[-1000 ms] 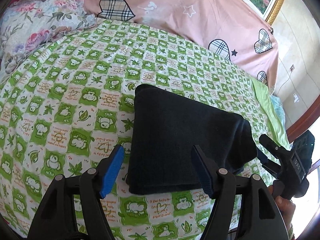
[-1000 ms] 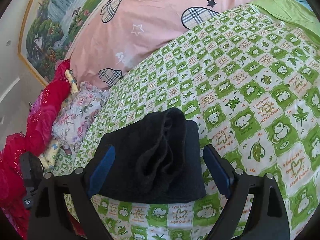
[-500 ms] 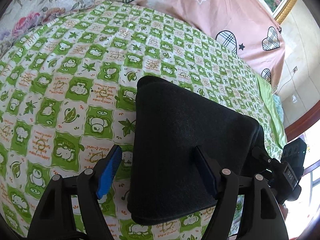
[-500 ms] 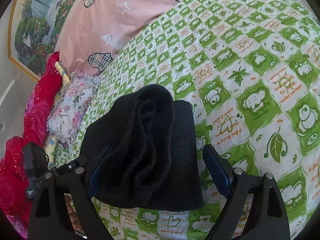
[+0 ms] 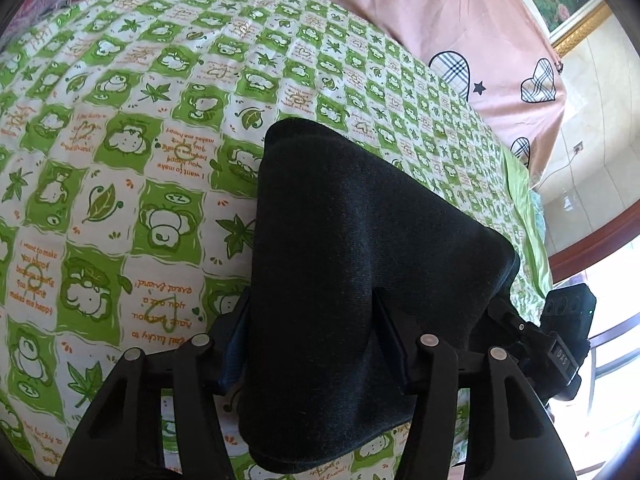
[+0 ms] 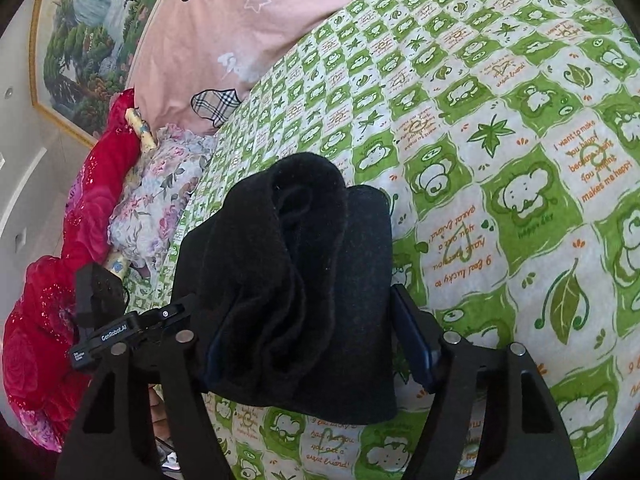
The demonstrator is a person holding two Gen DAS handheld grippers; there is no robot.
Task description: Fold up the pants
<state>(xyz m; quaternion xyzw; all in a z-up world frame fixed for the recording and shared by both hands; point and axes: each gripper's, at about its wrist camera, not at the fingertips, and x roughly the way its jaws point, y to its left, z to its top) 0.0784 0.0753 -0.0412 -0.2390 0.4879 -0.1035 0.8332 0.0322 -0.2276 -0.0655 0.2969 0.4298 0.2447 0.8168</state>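
Your left hand-held gripper (image 5: 312,340) has its fingers spread around one end of the folded black pants (image 5: 360,264), which lie on the bed (image 5: 120,160). Your right hand-held gripper (image 6: 316,340) straddles the opposite end, fingers likewise spread, not pinching.

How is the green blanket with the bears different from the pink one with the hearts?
The green blanket has a checked pattern of green and white squares with little animals, leaves and orange writing; the pink blanket is plain pink with plaid hearts and stars scattered on it. The folded black pants lie on the green blanket, while the pink blanket lies farther back with nothing on it in view. Both are cloth covers spread over the bed.
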